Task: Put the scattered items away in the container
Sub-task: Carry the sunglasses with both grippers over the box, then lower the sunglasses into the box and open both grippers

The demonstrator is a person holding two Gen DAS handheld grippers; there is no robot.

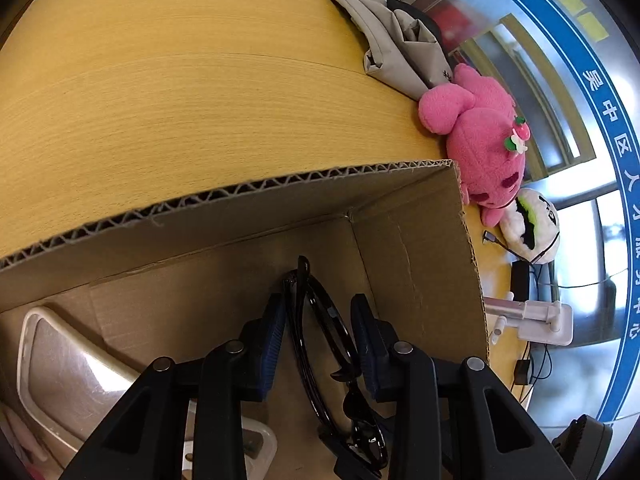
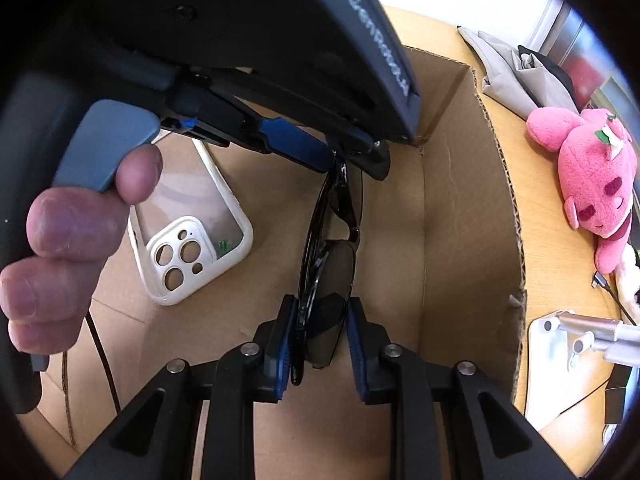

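Inside the cardboard box (image 2: 460, 208), both the left gripper (image 1: 318, 332) and right gripper (image 2: 320, 336) clasp the sunglasses (image 2: 328, 248) between their jaws.

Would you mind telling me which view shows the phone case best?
The right wrist view: the whole white phone case with its camera cutouts lies on the box floor. The left wrist view catches only part of it.
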